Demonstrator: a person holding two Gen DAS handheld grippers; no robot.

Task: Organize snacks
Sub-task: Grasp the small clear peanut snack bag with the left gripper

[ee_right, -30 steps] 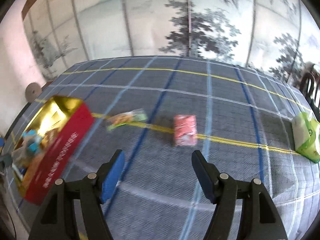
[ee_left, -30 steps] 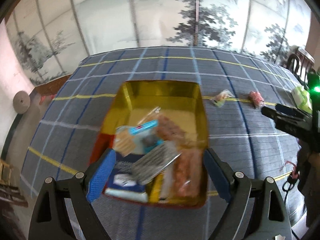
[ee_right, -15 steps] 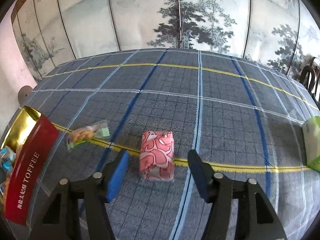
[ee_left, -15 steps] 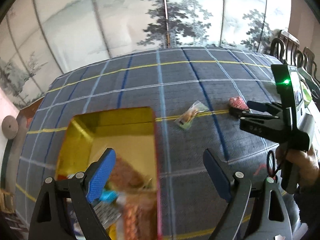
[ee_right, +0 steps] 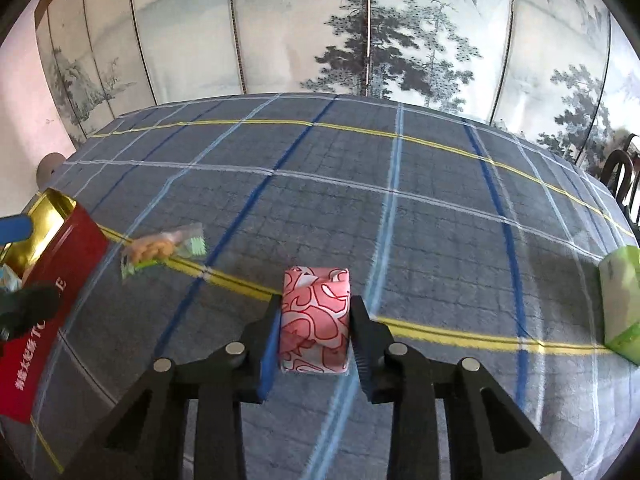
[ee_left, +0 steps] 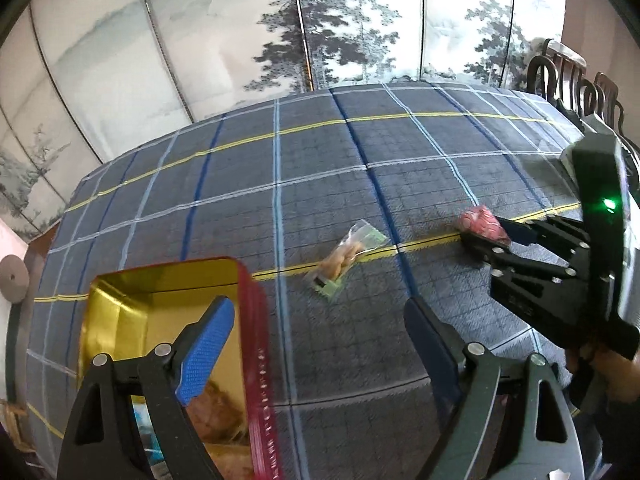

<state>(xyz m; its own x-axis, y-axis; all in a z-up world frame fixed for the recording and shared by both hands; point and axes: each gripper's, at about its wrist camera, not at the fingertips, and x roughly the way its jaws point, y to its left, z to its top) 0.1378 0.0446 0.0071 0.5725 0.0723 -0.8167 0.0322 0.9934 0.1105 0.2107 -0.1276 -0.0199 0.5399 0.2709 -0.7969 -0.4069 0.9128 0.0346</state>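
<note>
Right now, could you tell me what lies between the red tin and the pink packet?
A clear snack packet, lying apart from both the red tin and the pink packet; right wrist view.

1. One red tin [ee_right: 48,312] with a gold inside, holding several snacks.
2. One pink patterned packet [ee_right: 315,320].
3. One clear snack packet [ee_right: 164,249] with green ends.
4. One green pack [ee_right: 622,304].
5. Two grippers, left gripper [ee_left: 316,348] and right gripper [ee_right: 314,340].
</note>
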